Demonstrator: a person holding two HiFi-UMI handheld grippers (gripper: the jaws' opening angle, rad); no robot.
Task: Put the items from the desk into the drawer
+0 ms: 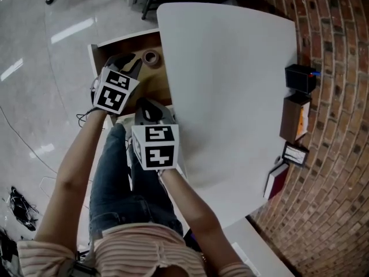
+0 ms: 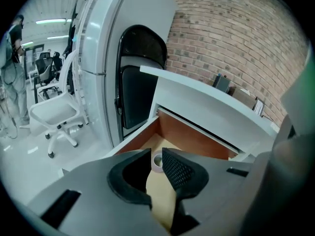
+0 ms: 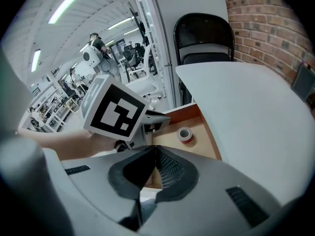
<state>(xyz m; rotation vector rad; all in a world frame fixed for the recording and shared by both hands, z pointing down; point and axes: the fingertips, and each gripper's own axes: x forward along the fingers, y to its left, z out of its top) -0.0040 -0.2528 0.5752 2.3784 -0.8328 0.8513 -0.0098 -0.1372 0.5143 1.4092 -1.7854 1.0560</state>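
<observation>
Currently, tape roll [image 1: 151, 57] lies in the open drawer [image 1: 124, 38]; left claw [image 2: 156, 153] above it, slightly parted, empty; right claw [image 3: 155, 149] pinched together, empty. Advise lifting clear before crossing the surface [image 1: 230, 97].

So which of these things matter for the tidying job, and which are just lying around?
For the job: open wooden drawer; small reddish-brown roll of tape in it; white desk; black box and brown box at its far edge.
Just lying about: black folding chair; white swivel chair; tangle of cables on the floor.
</observation>
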